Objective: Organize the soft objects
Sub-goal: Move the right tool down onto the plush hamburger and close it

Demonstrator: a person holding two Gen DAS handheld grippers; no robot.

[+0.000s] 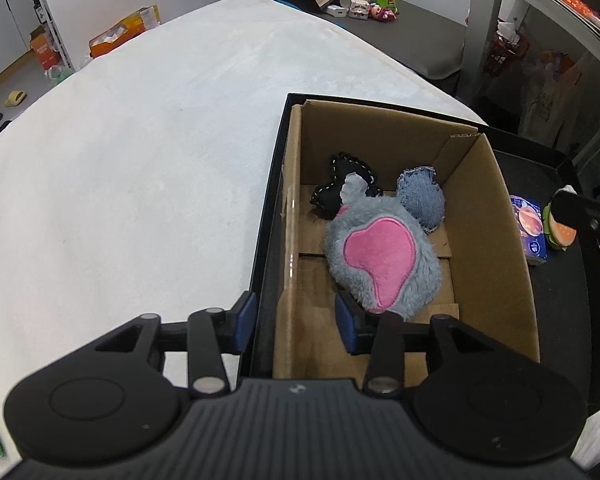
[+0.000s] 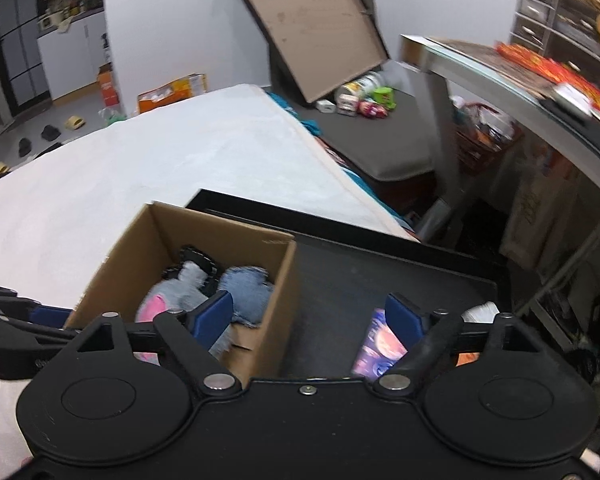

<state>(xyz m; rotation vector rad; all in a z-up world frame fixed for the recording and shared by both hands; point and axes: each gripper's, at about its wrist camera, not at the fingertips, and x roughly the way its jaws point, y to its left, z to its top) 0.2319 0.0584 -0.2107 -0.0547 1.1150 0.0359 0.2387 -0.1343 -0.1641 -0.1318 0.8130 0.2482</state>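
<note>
Risk: left tongs (image 1: pixel 296 322) straddle the near-left wall of the brown cardboard box (image 1: pixel 496 216), one pad outside, one inside; closing or lifting from here could catch the wall and drag the box across the black shallow tray (image 1: pixel 556 296)

Box holds 3 soft items, largest first: grey plush toy with pink patch (image 1: pixel 380 256), blue denim stuffed pouch (image 1: pixel 422 196), black stitched fabric piece (image 1: pixel 340 184), all touching

Left tongs part open, empty. Right tongs (image 2: pixel 312 318) wide open, empty, over the tray beside the box

On tray outside box: small purple printed carton (image 1: pixel 528 226), burger-shaped toy (image 1: pixel 560 230); misfiling either seems possible
</note>
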